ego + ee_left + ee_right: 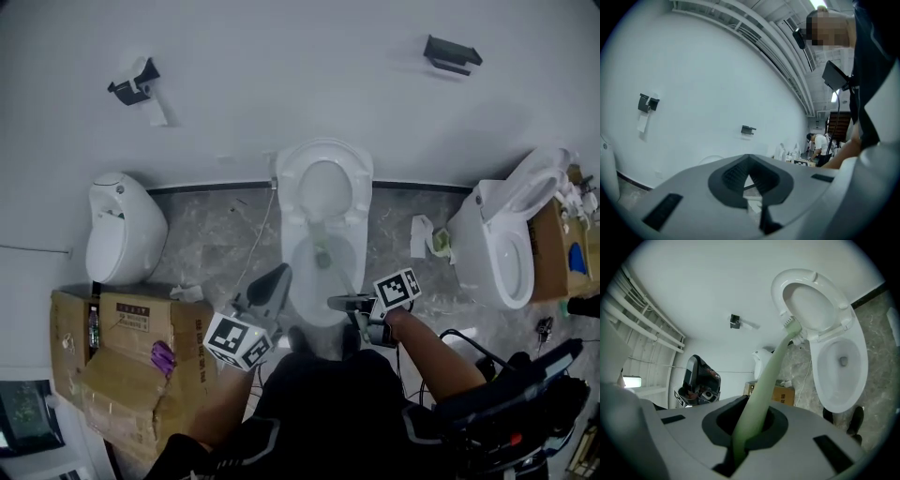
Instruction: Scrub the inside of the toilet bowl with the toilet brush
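Right hand-held gripper [749, 427] around toilet brush [322, 248], seemingly inside bowl rim [291, 272].

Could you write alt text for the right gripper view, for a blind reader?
The right gripper clamps the handle of a pale green toilet brush, which points toward a white toilet with its lid raised.

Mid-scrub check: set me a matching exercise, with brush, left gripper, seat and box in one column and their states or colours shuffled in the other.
Things:
1. brush
2. left gripper
3. seat
4. box

States or colours:
a. raised
b. brown
c. shut, empty
d. held by right gripper

Pairs: 1-d, 2-c, 3-a, 4-b
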Demonstrator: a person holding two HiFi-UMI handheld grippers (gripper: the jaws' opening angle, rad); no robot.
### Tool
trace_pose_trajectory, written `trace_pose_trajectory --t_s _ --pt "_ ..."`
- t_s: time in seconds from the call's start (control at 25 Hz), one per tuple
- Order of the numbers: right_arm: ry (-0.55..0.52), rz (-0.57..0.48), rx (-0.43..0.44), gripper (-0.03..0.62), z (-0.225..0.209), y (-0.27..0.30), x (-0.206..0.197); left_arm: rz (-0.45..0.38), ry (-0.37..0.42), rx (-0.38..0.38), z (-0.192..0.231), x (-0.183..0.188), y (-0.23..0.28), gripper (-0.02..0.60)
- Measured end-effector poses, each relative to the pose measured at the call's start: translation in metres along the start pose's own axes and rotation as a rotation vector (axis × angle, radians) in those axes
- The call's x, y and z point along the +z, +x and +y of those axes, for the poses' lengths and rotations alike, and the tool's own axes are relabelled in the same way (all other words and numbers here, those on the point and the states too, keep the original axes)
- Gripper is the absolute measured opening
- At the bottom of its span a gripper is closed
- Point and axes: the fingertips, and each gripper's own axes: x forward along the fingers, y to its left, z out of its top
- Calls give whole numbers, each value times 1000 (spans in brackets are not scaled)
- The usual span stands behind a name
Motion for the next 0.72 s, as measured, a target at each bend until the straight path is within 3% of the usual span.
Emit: trace_pose_trajectory --t_s 0.52,0.72 --pt "-90 -64 84 11 69 -30 14 -53 17 40 -2 44 6 9" --pt "-118 -61 89 11 78 -31 11 -69 19 5 -8 53 8 9"
